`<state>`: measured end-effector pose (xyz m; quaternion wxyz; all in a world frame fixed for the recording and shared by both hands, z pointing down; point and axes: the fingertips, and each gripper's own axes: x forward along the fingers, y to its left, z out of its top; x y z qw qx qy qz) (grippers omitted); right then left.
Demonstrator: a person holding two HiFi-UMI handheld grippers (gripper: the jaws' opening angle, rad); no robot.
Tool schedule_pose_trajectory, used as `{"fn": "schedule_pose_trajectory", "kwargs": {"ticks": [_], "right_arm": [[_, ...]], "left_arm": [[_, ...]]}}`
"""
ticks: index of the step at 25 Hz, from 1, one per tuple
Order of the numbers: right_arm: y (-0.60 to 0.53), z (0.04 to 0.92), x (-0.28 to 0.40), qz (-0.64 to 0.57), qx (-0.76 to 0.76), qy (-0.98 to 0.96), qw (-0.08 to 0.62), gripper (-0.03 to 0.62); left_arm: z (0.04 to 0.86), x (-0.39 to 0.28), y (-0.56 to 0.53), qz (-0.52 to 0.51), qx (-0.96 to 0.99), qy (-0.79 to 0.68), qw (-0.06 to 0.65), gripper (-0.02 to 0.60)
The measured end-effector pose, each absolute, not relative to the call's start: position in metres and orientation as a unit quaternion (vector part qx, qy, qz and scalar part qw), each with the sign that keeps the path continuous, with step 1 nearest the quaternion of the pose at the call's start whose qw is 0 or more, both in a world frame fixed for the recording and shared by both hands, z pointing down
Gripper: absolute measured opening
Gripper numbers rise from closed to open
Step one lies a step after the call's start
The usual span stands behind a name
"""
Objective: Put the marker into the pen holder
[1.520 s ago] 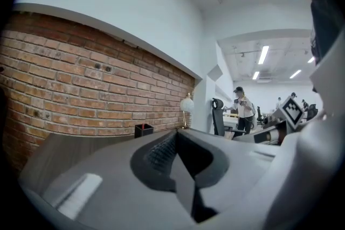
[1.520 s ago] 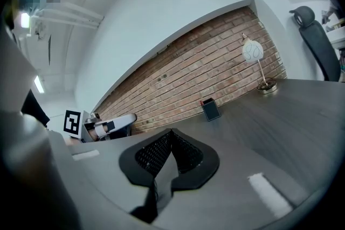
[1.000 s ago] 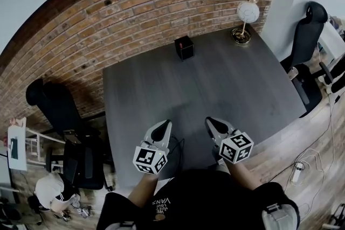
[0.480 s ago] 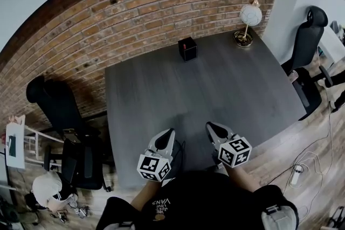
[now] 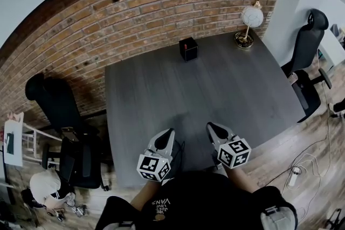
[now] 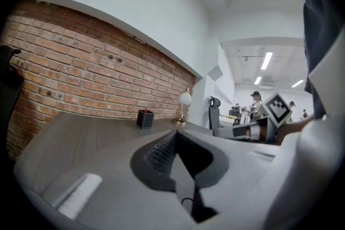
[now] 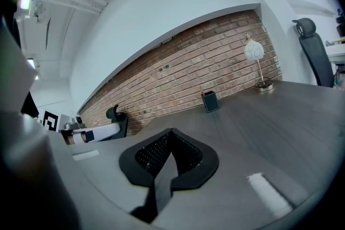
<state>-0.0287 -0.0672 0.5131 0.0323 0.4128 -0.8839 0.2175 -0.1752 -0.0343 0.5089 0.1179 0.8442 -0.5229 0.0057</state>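
A black square pen holder (image 5: 188, 49) stands near the table's far edge by the brick wall. A red marker tip (image 6: 144, 110) pokes out of its top. The holder also shows small and distant in the left gripper view (image 6: 144, 118) and the right gripper view (image 7: 210, 100). My left gripper (image 5: 164, 134) and right gripper (image 5: 214, 127) hover side by side over the table's near edge, far from the holder. Both are shut with nothing between their jaws, as the left gripper (image 6: 175, 137) and right gripper (image 7: 171, 134) show up close.
The dark grey table (image 5: 215, 89) carries a white globe lamp (image 5: 249, 21) on a brass base at its far right corner. Black office chairs stand at the right (image 5: 312, 35) and left (image 5: 54, 99). A person (image 5: 46, 188) is on the floor at the lower left.
Both grippers stay near the table's front edge. The left one has dropped back slightly toward me. The head view has shifted a little.
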Motion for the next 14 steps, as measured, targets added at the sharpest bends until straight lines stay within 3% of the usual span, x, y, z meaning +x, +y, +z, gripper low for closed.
{"fn": "schedule_pose_trajectory", "kwargs": {"ticks": [14], "right_arm": [[-0.078,0.511,-0.025,0.215,0.418,-0.882,0.031,0.0]], "left_arm": [[0.513,-0.173,-0.041,0.004,0.841,-0.525,0.128,0.052]]}}
